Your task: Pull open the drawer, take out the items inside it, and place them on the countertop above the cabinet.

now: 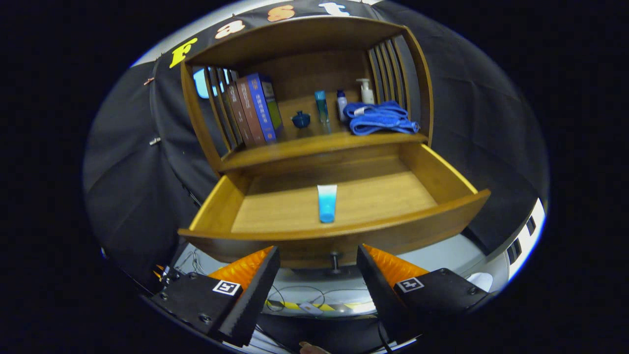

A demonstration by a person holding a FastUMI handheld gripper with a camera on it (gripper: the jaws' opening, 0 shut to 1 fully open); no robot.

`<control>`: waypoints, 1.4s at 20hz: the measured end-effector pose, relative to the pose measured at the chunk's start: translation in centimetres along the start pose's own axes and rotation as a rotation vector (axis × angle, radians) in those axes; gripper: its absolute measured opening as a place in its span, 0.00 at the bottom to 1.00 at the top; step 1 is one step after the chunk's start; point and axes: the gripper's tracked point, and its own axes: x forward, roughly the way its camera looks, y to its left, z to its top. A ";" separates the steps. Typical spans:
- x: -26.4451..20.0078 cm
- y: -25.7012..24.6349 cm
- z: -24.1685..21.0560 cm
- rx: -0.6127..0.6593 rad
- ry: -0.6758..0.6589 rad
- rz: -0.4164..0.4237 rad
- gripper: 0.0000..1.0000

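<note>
Open drawer (444, 174) holds blue tube (327, 202); countertop (314, 143) carries books (253, 108), bottles (322, 105), blue towel (381, 118).

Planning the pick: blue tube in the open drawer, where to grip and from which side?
Grip the blue tube across its middle, coming from above. It lies flat on the drawer floor, lengthwise front to back, so its narrow width probably suits the open tool. The tool sits just below the drawer's front panel, so lift over it first.

Black cloth (132, 162) drapes the booth behind a wooden cabinet (422, 78) with slatted sides. Below lies a pale floor (442, 255) crossed by yellow-and-black tape (290, 305) and thin cables (295, 290).
</note>
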 end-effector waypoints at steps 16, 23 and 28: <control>17.8 -1.9 2.5 0.066 0.464 -0.062 0.98; 21.5 -2.0 -1.7 -0.006 0.709 -0.075 0.98; 23.4 -3.4 -1.5 -0.019 0.718 -0.128 0.94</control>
